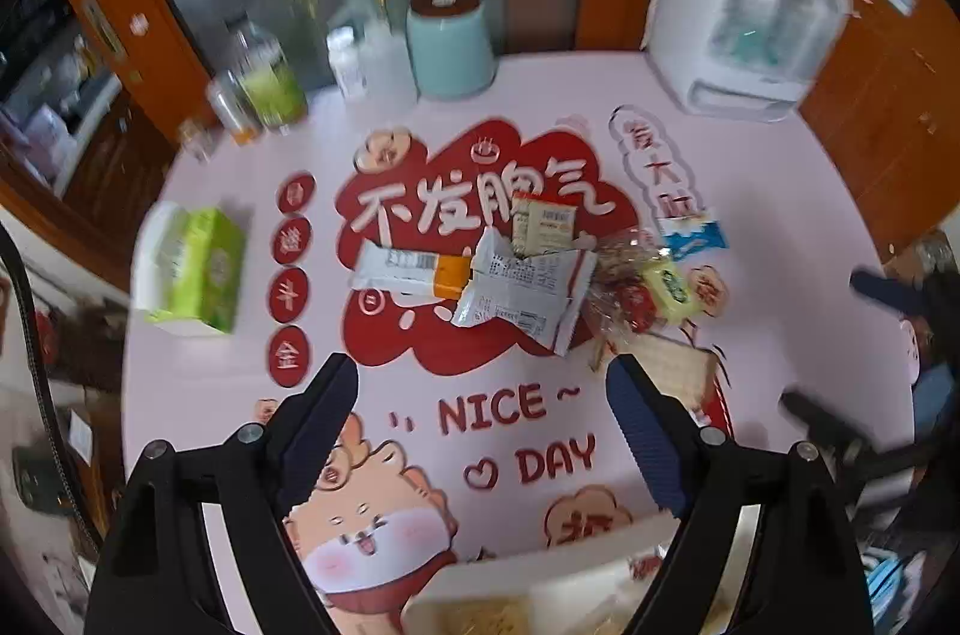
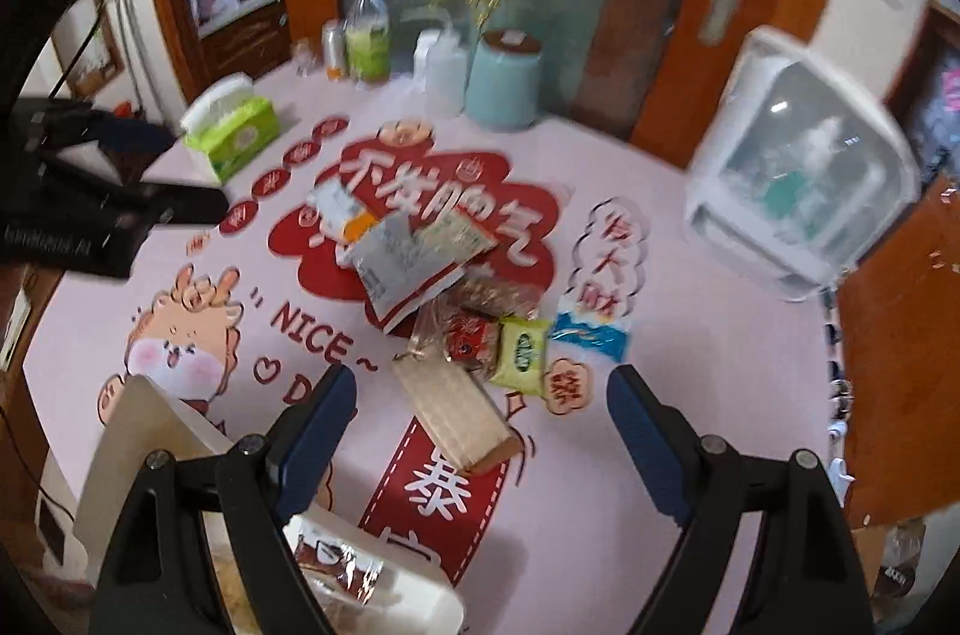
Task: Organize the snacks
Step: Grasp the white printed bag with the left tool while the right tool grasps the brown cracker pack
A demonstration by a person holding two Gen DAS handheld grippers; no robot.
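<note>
A pile of snack packets lies mid-table: a large grey-and-red packet point(image 1: 525, 290) point(image 2: 408, 269), a white-and-orange bar point(image 1: 411, 269), a small beige packet point(image 1: 543, 224), a clear bag with red snacks point(image 1: 621, 290) point(image 2: 474, 329), a yellow-green packet point(image 1: 672, 290) point(image 2: 523, 352), a blue packet point(image 1: 693, 236) point(image 2: 591, 335) and a wafer pack point(image 2: 456, 413). A white box point(image 2: 150, 449) at the near edge holds snacks point(image 2: 336, 563). My left gripper point(image 1: 483, 431) is open above the mat. My right gripper point(image 2: 480, 419) is open, over the wafer pack. The left gripper also shows in the right wrist view point(image 2: 156, 197).
A green tissue pack point(image 1: 192, 269) point(image 2: 231, 137) sits at the left. Bottles point(image 1: 270, 83), a teal canister point(image 1: 450, 47) point(image 2: 504, 80) and a white appliance point(image 1: 744, 23) point(image 2: 798, 167) stand along the far edge. The printed pink mat point(image 1: 510, 413) covers the table.
</note>
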